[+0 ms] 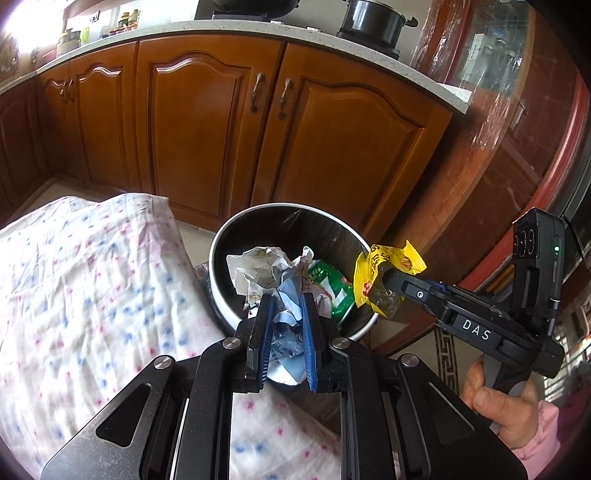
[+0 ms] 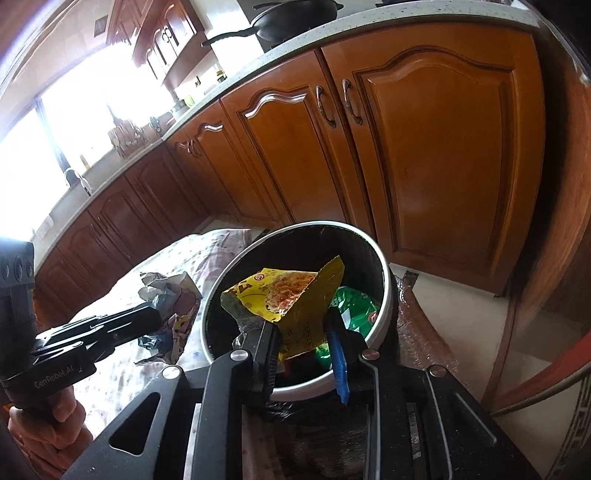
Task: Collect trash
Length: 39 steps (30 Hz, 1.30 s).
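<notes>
A round white-rimmed trash bin (image 1: 218,243) with a black liner stands beside the table; it also shows in the right wrist view (image 2: 384,291). A green wrapper (image 1: 332,288) lies inside it, also visible from the right wrist (image 2: 354,306). My left gripper (image 1: 288,295) is shut on a crumpled white and light-blue wrapper (image 1: 266,269) at the bin's near rim; from the right wrist that wrapper (image 2: 173,306) sits left of the bin. My right gripper (image 2: 301,325) is shut on a yellow noodle wrapper (image 2: 284,295) over the bin's opening, seen from the left wrist (image 1: 384,266) at the bin's right rim.
A table with a white cloth dotted pink and blue (image 1: 92,277) lies left of the bin. Brown wooden kitchen cabinets (image 1: 207,122) stand behind, under a pale countertop (image 1: 406,62) with a black pot (image 1: 373,20). A dark red wooden frame (image 1: 517,155) rises at the right.
</notes>
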### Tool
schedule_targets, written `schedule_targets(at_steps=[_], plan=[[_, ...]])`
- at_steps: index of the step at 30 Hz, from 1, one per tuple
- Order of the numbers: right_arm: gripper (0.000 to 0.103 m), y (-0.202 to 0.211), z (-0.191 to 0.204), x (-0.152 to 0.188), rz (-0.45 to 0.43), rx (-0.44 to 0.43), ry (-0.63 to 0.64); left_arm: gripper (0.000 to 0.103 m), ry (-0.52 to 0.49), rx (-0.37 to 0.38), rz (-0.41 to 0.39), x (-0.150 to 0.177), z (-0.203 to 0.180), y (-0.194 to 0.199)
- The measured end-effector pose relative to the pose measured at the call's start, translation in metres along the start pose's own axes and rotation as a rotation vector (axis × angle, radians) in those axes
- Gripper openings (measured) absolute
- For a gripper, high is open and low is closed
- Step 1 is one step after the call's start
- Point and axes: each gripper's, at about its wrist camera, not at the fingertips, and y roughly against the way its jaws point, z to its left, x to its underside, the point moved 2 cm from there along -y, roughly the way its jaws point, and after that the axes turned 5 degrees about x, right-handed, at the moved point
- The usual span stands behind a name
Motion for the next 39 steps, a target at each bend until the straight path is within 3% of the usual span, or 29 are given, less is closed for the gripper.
schedule_targets(at_steps=[15, 19, 21, 24, 29, 39], plan=[[0.028, -0.035, 0.003, -0.009, 0.096, 0.067, 0.082, 0.014, 0.021, 0.005, 0.060, -0.011, 0.000, -0.035], [0.043, -0.040, 0.006, -0.012, 0.115, 0.079, 0.103, 0.019, 0.029, 0.003, 0.080, -0.013, 0.003, -0.042], [0.047, -0.038, 0.006, -0.012, 0.113, 0.080, 0.104, 0.031, 0.026, 0.002, 0.085, -0.013, 0.004, -0.044], [0.048, -0.035, 0.006, -0.012, 0.104, 0.076, 0.093, 0.036, 0.020, -0.006, 0.078, -0.013, 0.003, -0.042], [0.055, -0.021, 0.006, -0.009, 0.078, 0.058, 0.067, 0.037, 0.025, -0.011, 0.058, -0.012, 0.008, -0.033], [0.084, 0.030, 0.016, 0.005, -0.070, -0.007, -0.035, 0.045, 0.088, -0.012, -0.002, 0.006, 0.025, 0.005]])
